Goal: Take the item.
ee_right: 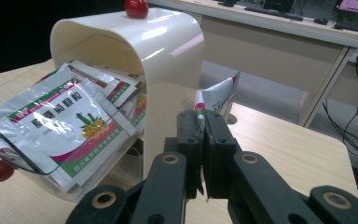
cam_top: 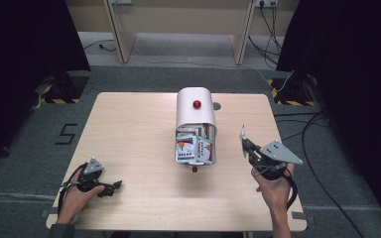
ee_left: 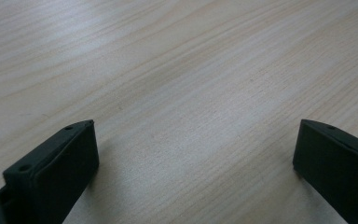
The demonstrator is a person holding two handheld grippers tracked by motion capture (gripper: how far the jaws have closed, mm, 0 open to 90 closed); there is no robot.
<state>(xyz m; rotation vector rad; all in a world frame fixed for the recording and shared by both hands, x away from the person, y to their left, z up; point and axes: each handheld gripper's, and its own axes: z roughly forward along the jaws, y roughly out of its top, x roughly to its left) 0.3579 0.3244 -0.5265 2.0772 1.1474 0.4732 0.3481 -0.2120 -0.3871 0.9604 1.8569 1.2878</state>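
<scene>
A white dispenser box (cam_top: 196, 116) with a curved lid and a red knob (cam_top: 197, 104) is standing near the middle of the wooden table (cam_top: 129, 134), and its open front, turned to the near side, is filled with printed sachets (ee_right: 70, 126). A second small red knob (cam_top: 195, 169) is seen at the lower front edge, so the front flap seems to be folded down, probably to let the packets be pulled out.

One sachet (ee_right: 214, 100) is held in the right gripper (ee_right: 204, 140), to the right of the box and raised above the table. It is gripped by its lower edge and stands upright, so it is judged to be already taken out of the box and carried away from it. The jaws are closed almost completely, with only the thin packet pinched between them.

The left gripper (cam_top: 110, 187) is kept low at the near left part of the table, well apart from the box, and appears to be only waiting. Its jaws are spread widely and nothing is held; only bare wood is seen between them in the left gripper view. Whether the fingers (ee_left: 56, 163) touch the table surface cannot be told with certainty.
</scene>
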